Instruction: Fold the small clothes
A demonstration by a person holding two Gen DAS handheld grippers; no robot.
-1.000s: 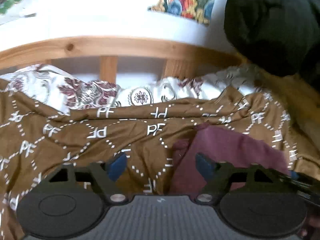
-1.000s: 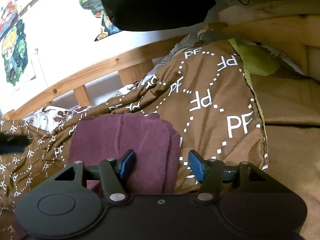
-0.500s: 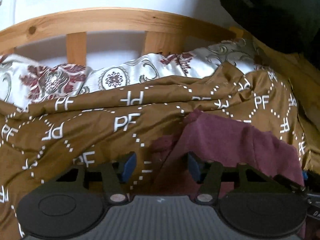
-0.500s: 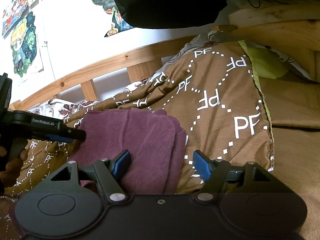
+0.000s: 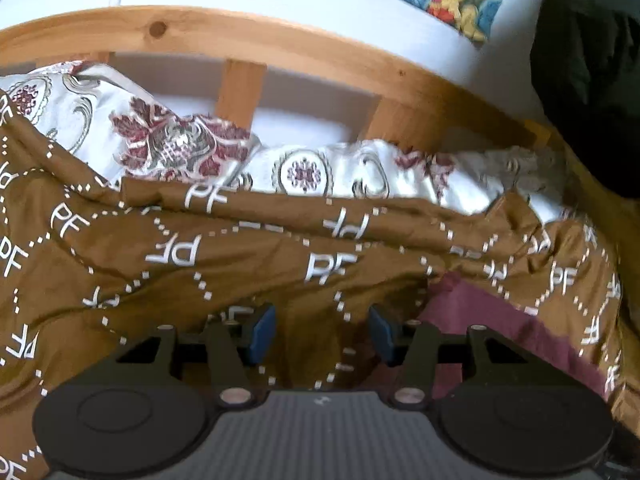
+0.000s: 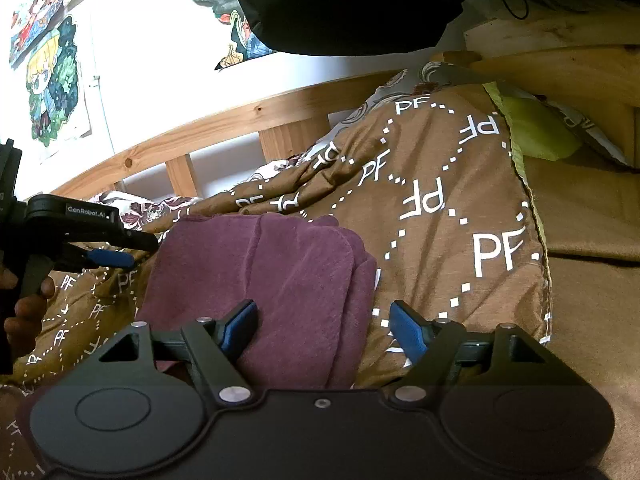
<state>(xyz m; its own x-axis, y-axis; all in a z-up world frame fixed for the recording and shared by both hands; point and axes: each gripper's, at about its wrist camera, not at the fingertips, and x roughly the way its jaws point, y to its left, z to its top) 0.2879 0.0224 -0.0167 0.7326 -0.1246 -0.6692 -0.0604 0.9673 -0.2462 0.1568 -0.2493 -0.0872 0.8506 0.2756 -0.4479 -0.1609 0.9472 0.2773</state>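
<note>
A folded maroon cloth lies on the brown blanket. The right claw gapes over its near edge, empty. The left claw, at nine o'clock, also spread, seems clear of it.

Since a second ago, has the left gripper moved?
Yes. In the right wrist view the left gripper has come in from the left edge toward the maroon cloth, judged against the wooden bed rail.
</note>
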